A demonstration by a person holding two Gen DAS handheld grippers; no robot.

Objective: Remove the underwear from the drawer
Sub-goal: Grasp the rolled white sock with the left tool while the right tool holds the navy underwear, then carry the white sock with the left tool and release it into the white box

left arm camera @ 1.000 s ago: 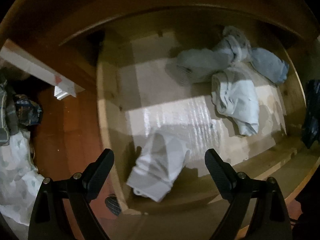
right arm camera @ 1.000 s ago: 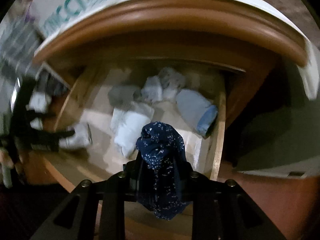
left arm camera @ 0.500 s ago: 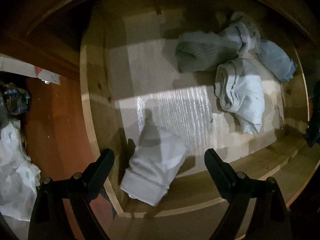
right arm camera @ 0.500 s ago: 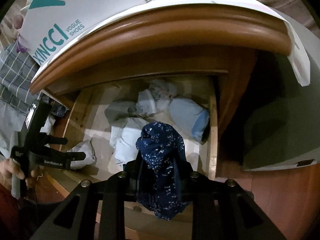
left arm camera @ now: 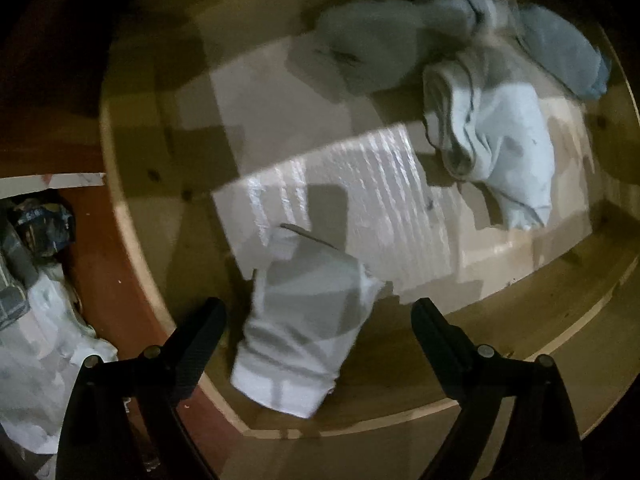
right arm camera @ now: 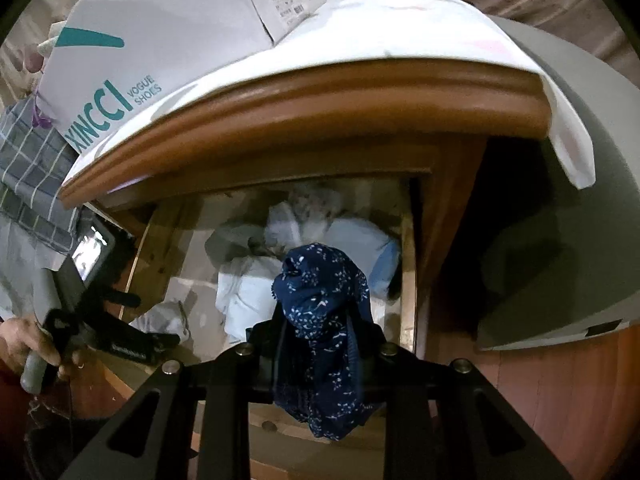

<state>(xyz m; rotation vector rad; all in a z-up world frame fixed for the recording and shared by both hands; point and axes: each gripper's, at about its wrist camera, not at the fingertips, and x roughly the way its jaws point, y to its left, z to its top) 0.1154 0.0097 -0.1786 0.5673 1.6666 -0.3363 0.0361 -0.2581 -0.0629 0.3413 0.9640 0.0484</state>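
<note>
Left tongs [left arm camera: 318, 320]: spread wide above the front left corner of the drawer [left arm camera: 132, 216], holding nothing; only the two black fingers showed, the rest cut off by the lower edge.
White folded garment [left arm camera: 304, 332]: lay between the left fingers' line of sight, against the drawer's front wall; motion blur hid its details.
Right tongs [right arm camera: 320, 344]: clamped on the dark blue printed underwear [right arm camera: 324, 336], held above the drawer's front edge; the cloth hid the fingertips.
Pile at the back right: pale grey bundle [left arm camera: 372, 52], white garment [left arm camera: 496, 140], light blue roll [left arm camera: 564, 56], all touching, blurred.
Shoe box [right arm camera: 160, 40]: stood on the cloth-covered cabinet top, its left end cut off.
</note>
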